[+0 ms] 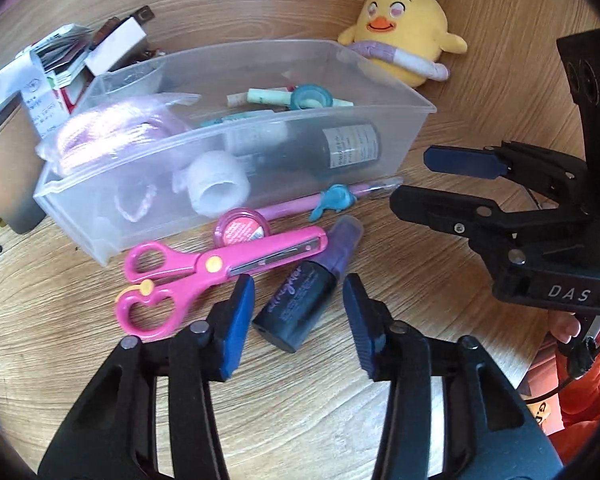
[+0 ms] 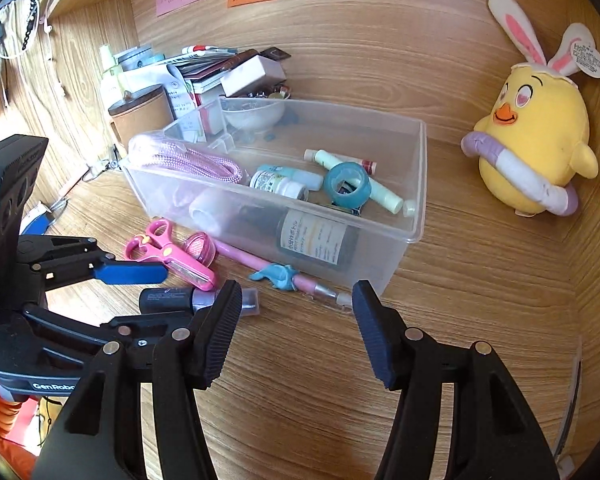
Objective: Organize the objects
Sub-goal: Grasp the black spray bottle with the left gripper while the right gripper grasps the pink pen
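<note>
A clear plastic box [image 2: 416, 184] sits in the middle of the wooden surface [image 2: 300, 380]. Inside it lie a pink rope [image 2: 196, 160], a dark bottle [image 2: 312, 240], a ring of blue tape [image 2: 346, 184], a white roll [image 1: 220, 188] and a few small tubes.

Just beside the front wall of the box, on the surface, lie a pink pen [image 2: 260, 266] with a blue charm, a little round pink pot [image 1: 242, 230], pink scissors [image 1: 204, 268] and a dark spray bottle [image 1: 300, 304] with a purple cap. The scissors and the spray bottle lie side by side, tipped over flat.

The left gripper [image 1: 298, 324] hangs low over the spray bottle. Its jaws are apart, one on each side of the bottle, and they hold nothing.

The right gripper [image 2: 296, 328] is near the tip of the pen. Its jaws are wide apart too, with nothing between them.

A yellow toy chick [image 2: 536, 140] with bunny ears stands toward the back, well apart from the box. A pile of cards and small boxes [image 2: 228, 72] sits behind the box, near the back corner
</note>
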The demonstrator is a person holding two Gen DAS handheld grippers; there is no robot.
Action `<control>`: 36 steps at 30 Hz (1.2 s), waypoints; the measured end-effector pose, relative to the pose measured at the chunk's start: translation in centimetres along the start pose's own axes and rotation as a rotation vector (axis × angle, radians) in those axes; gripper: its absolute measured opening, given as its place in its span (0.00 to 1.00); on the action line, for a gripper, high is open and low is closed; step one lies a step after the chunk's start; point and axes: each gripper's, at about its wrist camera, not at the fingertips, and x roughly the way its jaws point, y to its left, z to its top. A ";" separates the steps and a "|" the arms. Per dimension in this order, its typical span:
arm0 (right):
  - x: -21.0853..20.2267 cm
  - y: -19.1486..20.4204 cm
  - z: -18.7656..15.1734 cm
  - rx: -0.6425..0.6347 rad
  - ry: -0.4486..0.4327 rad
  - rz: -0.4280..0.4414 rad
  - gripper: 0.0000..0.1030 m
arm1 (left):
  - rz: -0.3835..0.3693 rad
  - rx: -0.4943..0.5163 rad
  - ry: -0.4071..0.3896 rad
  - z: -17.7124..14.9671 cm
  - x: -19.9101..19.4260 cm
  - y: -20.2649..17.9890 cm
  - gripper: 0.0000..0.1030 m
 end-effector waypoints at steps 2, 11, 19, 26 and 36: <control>0.3 0.0 0.0 -0.008 0.007 -0.010 0.52 | -0.026 0.002 0.005 0.0 0.2 -0.2 0.30; 3.3 -0.8 0.0 -0.017 0.078 -0.050 0.52 | -0.060 0.005 -0.003 -2.1 -1.0 -0.1 0.25; 4.4 0.1 -0.1 -0.040 0.123 -0.017 0.39 | -0.078 -0.036 0.007 -4.0 -2.5 1.5 0.25; 3.4 1.6 -0.7 -0.097 0.134 0.053 0.35 | -0.088 -0.065 0.015 -4.6 -2.6 2.4 0.25; 4.2 2.2 -1.0 -0.090 0.134 0.046 0.25 | -0.063 -0.035 -0.008 -3.7 -1.5 1.5 0.24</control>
